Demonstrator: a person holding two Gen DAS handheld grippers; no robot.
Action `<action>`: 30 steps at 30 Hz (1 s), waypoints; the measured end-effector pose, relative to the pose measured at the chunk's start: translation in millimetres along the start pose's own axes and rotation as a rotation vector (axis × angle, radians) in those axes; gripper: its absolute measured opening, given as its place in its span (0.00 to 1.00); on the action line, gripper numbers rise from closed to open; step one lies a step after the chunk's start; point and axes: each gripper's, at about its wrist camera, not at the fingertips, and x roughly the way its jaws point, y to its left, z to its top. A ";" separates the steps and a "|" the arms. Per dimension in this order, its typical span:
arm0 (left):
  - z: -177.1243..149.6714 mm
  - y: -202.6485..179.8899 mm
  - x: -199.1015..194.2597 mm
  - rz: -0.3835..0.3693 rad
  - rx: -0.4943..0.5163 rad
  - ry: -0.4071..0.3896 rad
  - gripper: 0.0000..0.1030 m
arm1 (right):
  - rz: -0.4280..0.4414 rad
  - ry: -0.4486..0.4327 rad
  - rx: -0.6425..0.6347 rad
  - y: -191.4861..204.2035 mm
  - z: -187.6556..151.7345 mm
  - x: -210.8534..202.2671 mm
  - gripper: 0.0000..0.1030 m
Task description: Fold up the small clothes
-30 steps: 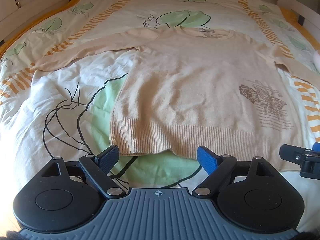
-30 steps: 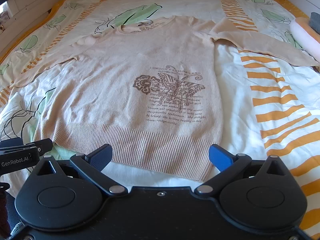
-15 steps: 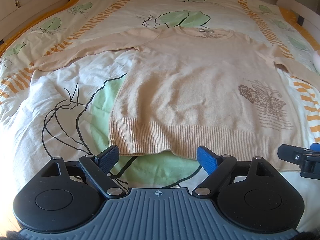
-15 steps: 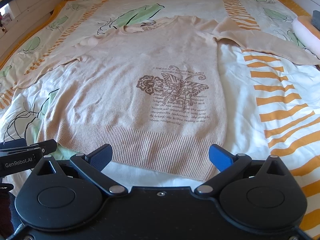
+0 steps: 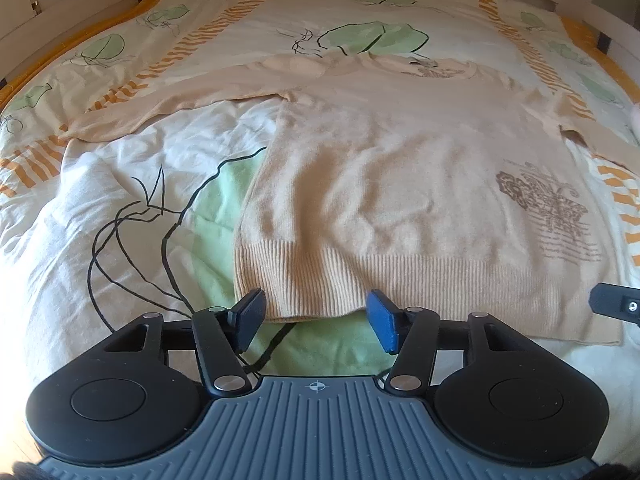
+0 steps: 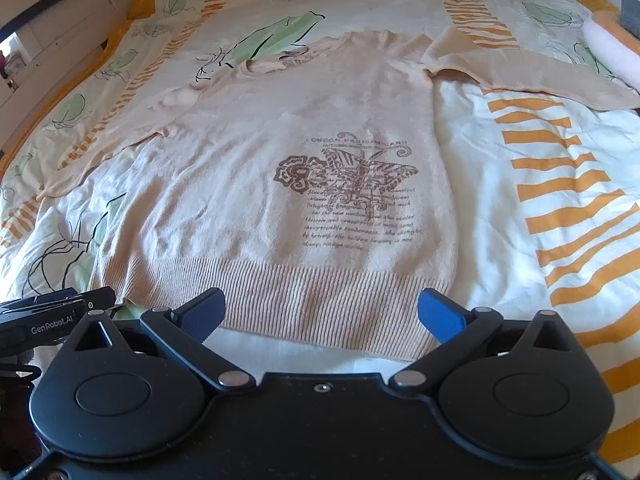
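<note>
Beige sweater (image 5: 400, 184) lies flat on the bed (image 5: 100, 208), unmoved. Left tool (image 5: 316, 314) has just narrowed, straddling the ribbed hem without gripping. Right tool (image 6: 320, 312) remains wide, empty.

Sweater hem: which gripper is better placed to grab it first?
Probably left. The left gripper has just been closing, its fingers astride the sweater hem's corner, not yet pinching. The right gripper stands wider.
</note>
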 end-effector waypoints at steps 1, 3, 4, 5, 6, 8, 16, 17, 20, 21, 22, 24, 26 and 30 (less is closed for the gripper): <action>1.6 2.3 1.6 0.005 0.002 -0.005 0.51 | -0.002 0.002 0.007 -3.0 1.1 1.0 0.99; 6.2 7.6 5.9 0.021 0.001 -0.011 0.51 | -0.019 -0.004 0.010 -8.5 3.6 2.2 0.99; 8.4 10.8 8.3 0.030 0.000 -0.013 0.51 | -0.032 -0.009 0.009 -11.2 5.2 2.4 0.99; 10.3 13.6 10.6 0.036 -0.001 -0.015 0.51 | -0.044 -0.017 0.008 -14.1 6.8 2.3 0.99; 12.6 17.8 14.2 0.042 -0.002 -0.015 0.51 | -0.054 -0.026 0.008 -17.3 8.7 1.8 0.99; 15.3 25.2 20.4 0.044 -0.010 -0.012 0.51 | -0.070 -0.050 0.008 -24.0 11.6 1.4 0.99; 13.6 57.0 46.7 -0.057 -0.091 0.042 0.51 | -0.129 0.015 0.015 -48.6 16.1 29.4 0.77; 13.0 59.0 47.7 -0.064 -0.091 0.040 0.51 | -0.132 0.026 0.015 -49.7 15.2 33.3 0.76; 12.7 61.3 51.1 -0.071 -0.077 0.044 0.52 | -0.135 0.055 0.007 -50.7 10.6 42.5 0.76; 12.8 61.0 52.5 -0.073 -0.073 0.046 0.52 | -0.137 0.057 -0.001 -49.7 10.1 44.1 0.76; 12.6 60.6 54.1 -0.074 -0.067 0.049 0.52 | -0.137 0.058 -0.010 -48.7 10.4 45.4 0.77; 12.6 59.5 57.6 -0.076 -0.054 0.054 0.52 | -0.132 0.060 -0.016 -48.1 10.8 47.4 0.77; 13.0 58.7 60.3 -0.084 -0.048 0.053 0.52 | -0.125 0.062 -0.014 -48.4 12.0 50.7 0.80; 13.4 60.3 68.4 -0.119 -0.056 0.052 0.52 | -0.087 0.067 -0.028 -46.6 11.7 57.5 0.96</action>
